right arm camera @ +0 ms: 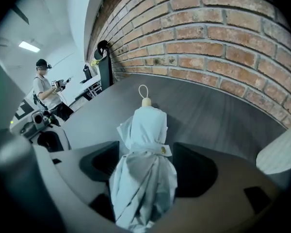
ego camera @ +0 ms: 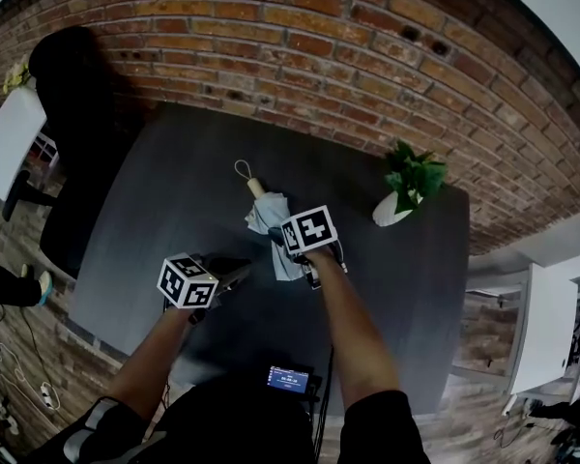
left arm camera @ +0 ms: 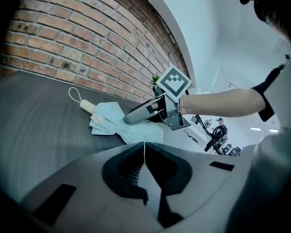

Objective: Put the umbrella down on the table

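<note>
On the dark grey table [ego camera: 145, 220], the folded pale-blue fabric umbrella [ego camera: 271, 222] already lies flat between the wide-spread, untouching jaws of the right gripper [right arm camera: 148, 168], the left gripper [left arm camera: 145, 165] closed and empty; only pulling away seems left.

Beyond the left tongs [ego camera: 237, 274] and the right tongs [ego camera: 278, 240], a red brick wall [ego camera: 300, 27] runs along the far edge of the dark grey table [ego camera: 145, 230]. Right of the right tongs stands a potted plant [ego camera: 409, 187]. Left of the left tongs lies wood-plank floor [ego camera: 19, 249]. High to their left, a strip light [right arm camera: 29, 46] glows.
</note>
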Available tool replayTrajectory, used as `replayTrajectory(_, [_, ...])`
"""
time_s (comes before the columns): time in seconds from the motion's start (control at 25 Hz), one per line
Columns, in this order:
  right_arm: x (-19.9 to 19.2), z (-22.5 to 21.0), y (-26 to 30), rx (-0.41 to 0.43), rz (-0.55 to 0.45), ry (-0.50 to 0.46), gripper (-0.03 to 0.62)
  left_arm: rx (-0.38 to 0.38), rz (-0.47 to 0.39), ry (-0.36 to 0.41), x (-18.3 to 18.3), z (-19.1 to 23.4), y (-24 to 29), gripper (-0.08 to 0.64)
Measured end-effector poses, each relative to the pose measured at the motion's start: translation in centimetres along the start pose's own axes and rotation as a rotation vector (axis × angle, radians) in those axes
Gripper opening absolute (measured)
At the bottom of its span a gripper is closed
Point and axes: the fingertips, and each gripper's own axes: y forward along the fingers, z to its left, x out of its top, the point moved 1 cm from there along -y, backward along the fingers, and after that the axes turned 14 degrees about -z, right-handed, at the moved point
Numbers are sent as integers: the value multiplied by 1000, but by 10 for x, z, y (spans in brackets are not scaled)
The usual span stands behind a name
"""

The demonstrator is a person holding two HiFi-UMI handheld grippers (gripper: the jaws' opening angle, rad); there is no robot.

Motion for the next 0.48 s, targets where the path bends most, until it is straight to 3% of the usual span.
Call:
replayTrajectory(0.28, [2,28,-42,49,-134,15,329,-14,-24,32,2,-19,-17,5])
replayTrajectory(0.32, [3,32,-49,49,-160,3,277,-17,-31,36,3,-22,-20,5])
replayTrajectory(0.48, [4,49,-83,27,-259,-44,173,-49,-35,56,2,-37,-30,5])
